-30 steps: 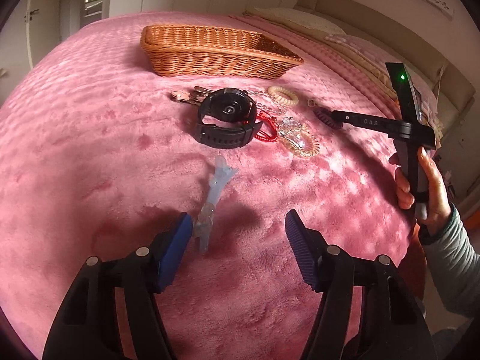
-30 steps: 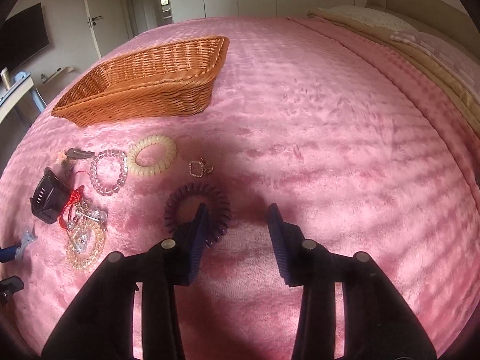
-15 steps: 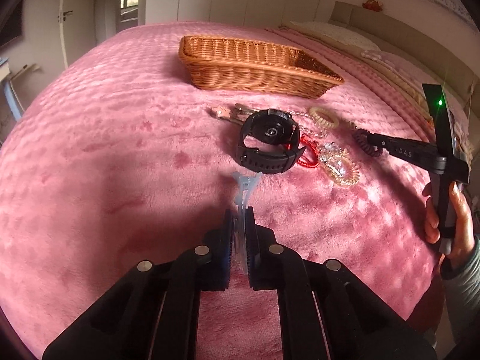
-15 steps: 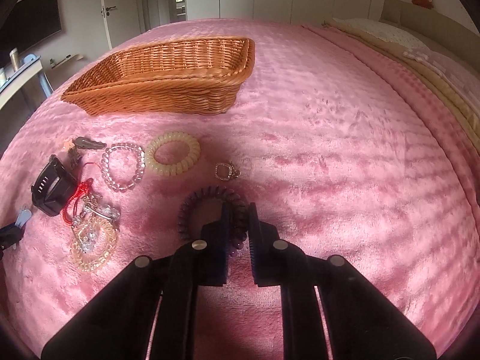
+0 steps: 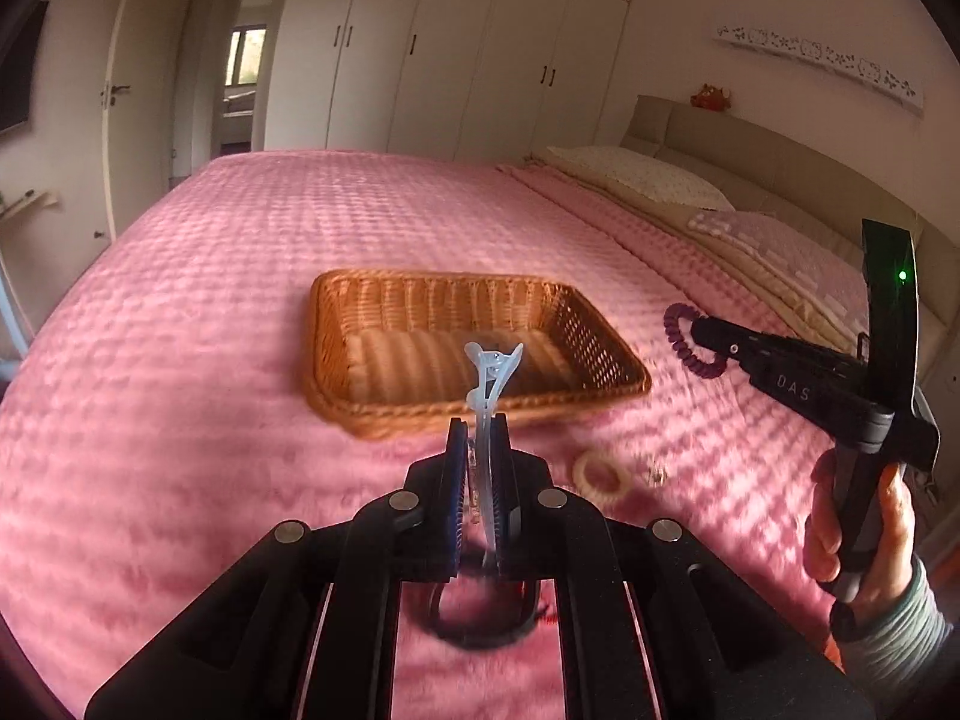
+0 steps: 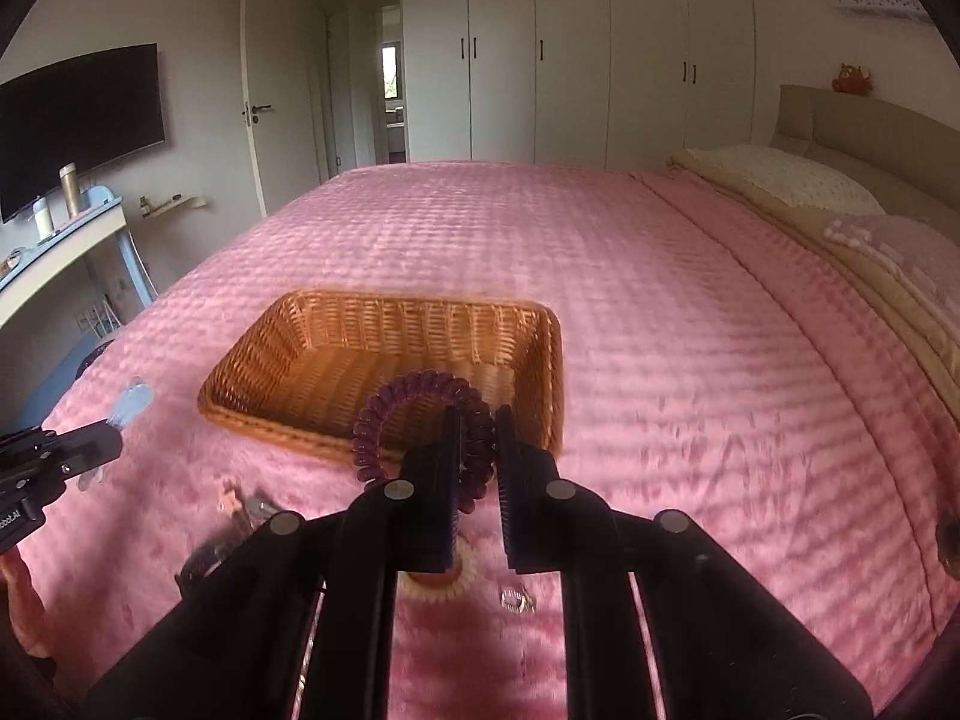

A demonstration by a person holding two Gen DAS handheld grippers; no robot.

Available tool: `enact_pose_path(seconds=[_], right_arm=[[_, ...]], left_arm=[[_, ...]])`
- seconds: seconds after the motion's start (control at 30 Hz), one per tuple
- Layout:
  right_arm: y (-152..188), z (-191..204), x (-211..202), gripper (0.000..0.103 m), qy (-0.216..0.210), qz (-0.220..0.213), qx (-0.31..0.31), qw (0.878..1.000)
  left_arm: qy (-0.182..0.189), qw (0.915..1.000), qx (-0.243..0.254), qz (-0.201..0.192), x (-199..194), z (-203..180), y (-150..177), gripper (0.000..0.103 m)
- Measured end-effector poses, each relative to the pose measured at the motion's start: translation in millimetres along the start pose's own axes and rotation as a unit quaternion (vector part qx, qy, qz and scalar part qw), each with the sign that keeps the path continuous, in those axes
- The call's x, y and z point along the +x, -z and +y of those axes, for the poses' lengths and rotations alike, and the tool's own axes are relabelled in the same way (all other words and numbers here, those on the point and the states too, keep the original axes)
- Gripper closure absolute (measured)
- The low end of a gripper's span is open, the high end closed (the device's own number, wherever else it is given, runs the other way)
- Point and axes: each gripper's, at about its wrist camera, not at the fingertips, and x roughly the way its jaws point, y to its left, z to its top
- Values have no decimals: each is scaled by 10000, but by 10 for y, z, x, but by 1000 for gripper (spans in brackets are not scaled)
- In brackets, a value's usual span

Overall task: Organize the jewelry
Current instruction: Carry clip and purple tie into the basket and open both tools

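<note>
My left gripper is shut on a clear pale-blue hair clip, held upright above the pink bed in front of the wicker basket. My right gripper is shut on a dark purple spiral hair tie, lifted near the basket. The right gripper with the tie also shows at the right of the left wrist view. A cream spiral tie, a small ring and a black watch lie on the bedspread below. The basket looks empty.
Pink bedspread covers the bed; pillows and headboard at the right. A desk with bottles and a wall TV stand at the left. More jewelry lies partly hidden under my right gripper.
Both grippers shut on their items, lifted them off the bedspread and moved toward the basket, with the views tilting up to show the room.
</note>
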Motion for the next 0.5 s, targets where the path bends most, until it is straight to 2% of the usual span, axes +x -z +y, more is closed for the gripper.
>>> enact_pose_path(seconds=[0.1, 0.2, 0.33, 0.5], right_arm=[[-238, 13, 372, 93, -213, 261, 120, 9994], [-364, 10, 829, 94, -389, 688, 311, 9964], [-369, -10, 1300, 94, -479, 1113, 456, 9916], [-297, 58, 1665, 93, -311, 1510, 328, 9875]], left_arm=[[-76, 9999, 22, 83, 414, 0, -306, 97], [-75, 9995, -53, 311, 808, 82, -436, 97], [-86, 9976, -179, 658, 1263, 227, -468, 97], [-92, 9957, -223, 899, 1533, 288, -391, 97]])
